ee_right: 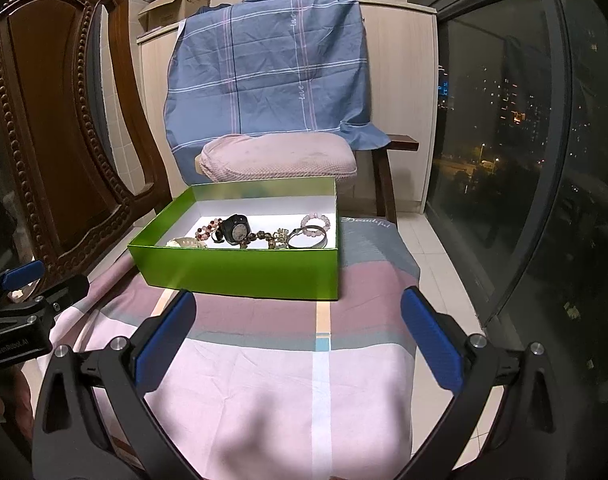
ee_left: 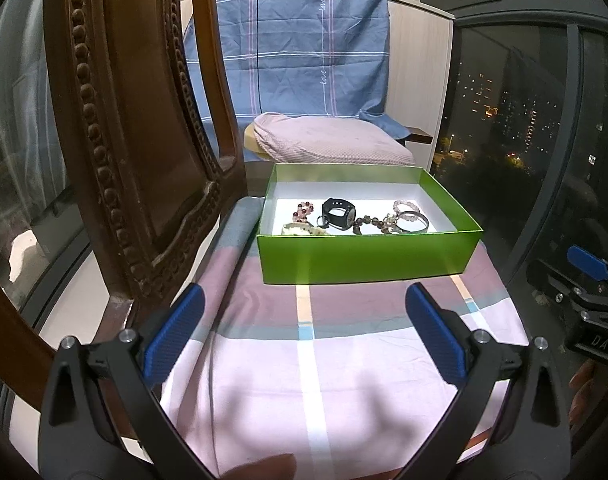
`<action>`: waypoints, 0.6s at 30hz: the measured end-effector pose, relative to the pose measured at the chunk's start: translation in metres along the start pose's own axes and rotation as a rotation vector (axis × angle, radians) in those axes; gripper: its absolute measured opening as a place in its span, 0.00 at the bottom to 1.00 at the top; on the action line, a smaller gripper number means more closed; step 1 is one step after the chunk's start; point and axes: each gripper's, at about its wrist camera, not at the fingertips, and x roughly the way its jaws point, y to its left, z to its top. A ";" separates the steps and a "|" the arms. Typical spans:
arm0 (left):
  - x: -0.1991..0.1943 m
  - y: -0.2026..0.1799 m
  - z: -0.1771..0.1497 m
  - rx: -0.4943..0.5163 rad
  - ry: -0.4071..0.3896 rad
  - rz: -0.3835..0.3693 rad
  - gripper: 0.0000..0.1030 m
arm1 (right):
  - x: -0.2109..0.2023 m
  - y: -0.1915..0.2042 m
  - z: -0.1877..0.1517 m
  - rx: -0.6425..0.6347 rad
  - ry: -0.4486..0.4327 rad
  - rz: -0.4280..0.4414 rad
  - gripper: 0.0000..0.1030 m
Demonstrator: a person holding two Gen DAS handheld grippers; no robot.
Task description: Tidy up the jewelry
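A green box (ee_left: 367, 256) (ee_right: 240, 272) with a white inside stands on a pink checked cloth. In it lie a black watch (ee_left: 339, 213) (ee_right: 234, 230), a dark red bead bracelet (ee_left: 303, 211) (ee_right: 206, 229), a pale pink bead bracelet (ee_left: 405, 205) (ee_right: 315, 221), a silver bangle (ee_left: 412, 222) (ee_right: 307, 237), a brown bead string (ee_left: 365, 224) and a pale clip (ee_left: 304, 230) (ee_right: 182, 242). My left gripper (ee_left: 304, 300) hangs open in front of the box, holding nothing. My right gripper (ee_right: 298, 304) is open too, just before the box's front wall, also with nothing in it.
A carved wooden chair back (ee_left: 124, 140) (ee_right: 60, 132) rises close on the left. Behind the box lie a pink cushion (ee_left: 331, 142) (ee_right: 276, 158) and a blue draped sheet (ee_left: 292, 44) (ee_right: 268, 64). A dark window (ee_right: 523, 140) runs along the right. The cloth (ee_left: 311, 380) (ee_right: 264, 380) ends near me.
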 end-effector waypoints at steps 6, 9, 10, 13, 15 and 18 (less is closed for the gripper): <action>0.001 -0.001 -0.001 0.004 0.004 -0.002 0.96 | 0.000 0.000 0.000 -0.001 0.001 0.000 0.97; 0.000 -0.002 -0.001 0.005 0.003 -0.001 0.96 | 0.000 -0.001 0.000 -0.001 0.002 0.001 0.97; 0.001 -0.001 -0.001 0.004 0.004 -0.002 0.96 | 0.000 -0.001 0.000 -0.001 0.003 0.001 0.97; 0.001 -0.002 -0.001 0.005 0.005 -0.004 0.96 | 0.001 -0.001 0.000 -0.001 0.002 0.001 0.97; 0.001 -0.002 -0.001 0.008 0.006 -0.004 0.96 | 0.001 -0.001 0.000 -0.001 0.003 0.000 0.97; 0.001 -0.003 -0.001 0.009 0.007 -0.007 0.96 | 0.001 -0.001 0.000 -0.002 0.004 0.001 0.97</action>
